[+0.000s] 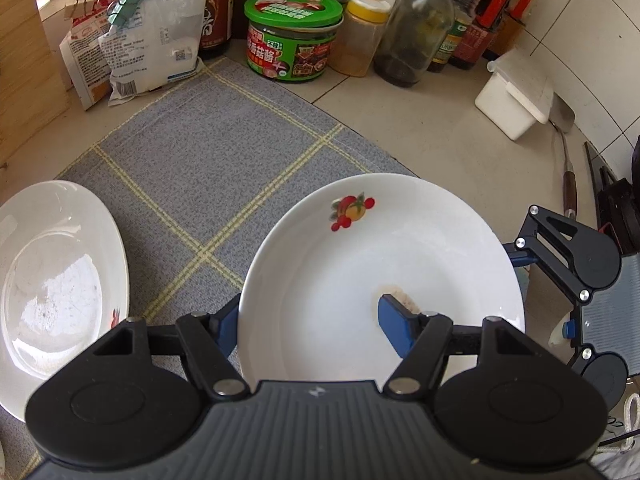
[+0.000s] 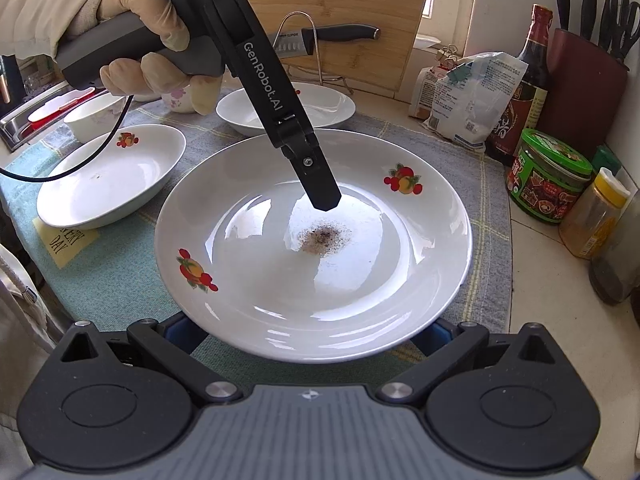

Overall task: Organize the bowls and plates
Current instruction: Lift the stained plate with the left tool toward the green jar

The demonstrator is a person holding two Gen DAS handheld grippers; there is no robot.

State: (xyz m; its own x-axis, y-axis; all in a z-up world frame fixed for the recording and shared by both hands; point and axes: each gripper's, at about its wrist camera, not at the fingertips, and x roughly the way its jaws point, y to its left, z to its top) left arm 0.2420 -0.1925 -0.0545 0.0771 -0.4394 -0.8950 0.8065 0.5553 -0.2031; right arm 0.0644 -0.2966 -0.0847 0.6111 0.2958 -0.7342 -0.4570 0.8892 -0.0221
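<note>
A white deep plate (image 1: 380, 248) (image 2: 312, 248) with fruit prints and a dark smudge in its middle hangs just above the grey checked cloth (image 1: 208, 168). My left gripper (image 1: 310, 320) is shut on its rim, with one blue finger (image 1: 394, 320) inside the dish and the other under the edge. In the right wrist view the upper finger (image 2: 322, 192) ends beside the smudge. My right gripper (image 2: 310, 332) (image 1: 560, 276) stands open, and its wide-apart fingers are hidden beneath the plate's near edge. Another plate (image 1: 56, 280) (image 2: 112, 180) lies to the left.
A third plate (image 2: 286, 112), a white bowl (image 2: 94, 114) and a flowered cup (image 2: 178, 100) sit behind a gloved hand (image 2: 132, 20). Along the wall stand a green jar (image 1: 294, 36), bottles (image 1: 416, 36), clipped bags (image 1: 140, 32), a white box (image 1: 516, 96), a spatula (image 1: 564, 152) and a knife block (image 2: 580, 92).
</note>
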